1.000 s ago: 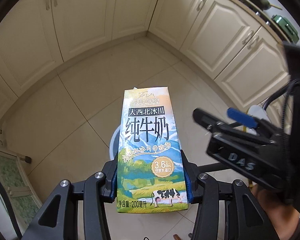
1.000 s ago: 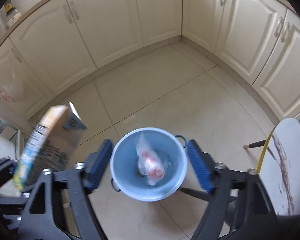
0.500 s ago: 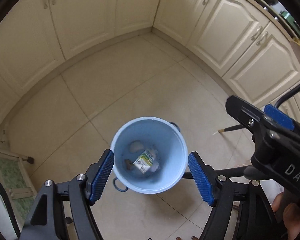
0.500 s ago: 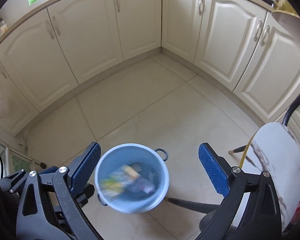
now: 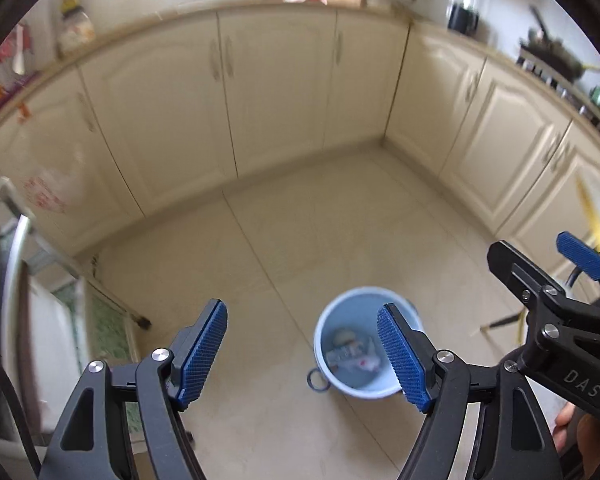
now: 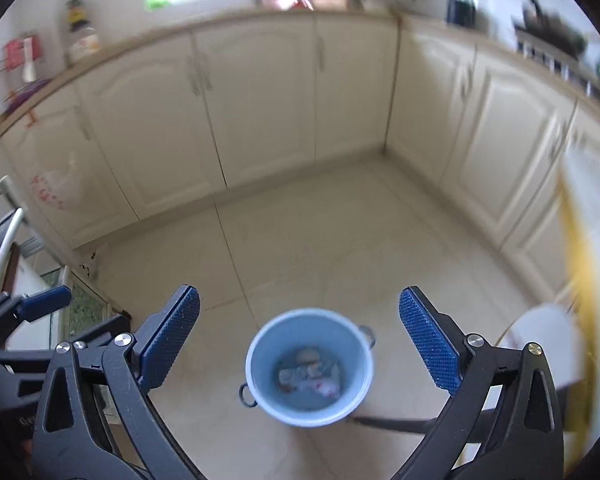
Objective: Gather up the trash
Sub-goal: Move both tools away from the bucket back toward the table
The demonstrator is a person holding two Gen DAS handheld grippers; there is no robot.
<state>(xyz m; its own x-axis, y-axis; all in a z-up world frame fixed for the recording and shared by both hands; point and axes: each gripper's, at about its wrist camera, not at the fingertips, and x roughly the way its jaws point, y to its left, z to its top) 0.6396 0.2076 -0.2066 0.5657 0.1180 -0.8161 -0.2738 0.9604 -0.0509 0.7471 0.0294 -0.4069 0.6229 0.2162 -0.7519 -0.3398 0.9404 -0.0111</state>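
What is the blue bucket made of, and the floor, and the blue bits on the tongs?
The blue bucket looks like plastic: smooth, evenly coloured, thin-walled, though painted metal is possible. The floor seems to be glazed ceramic tile: pale, slightly shiny squares with thin grout lines. The blue pads on the open right tongs look like rubber or soft plastic, with a fine bumpy grid.

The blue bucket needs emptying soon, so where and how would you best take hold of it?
Grip the blue bucket by its upright rim wall, coming straight down from above, one pad inside, one outside. It stands open-topped on the floor, and its small ring handles look too slim for the jaws.
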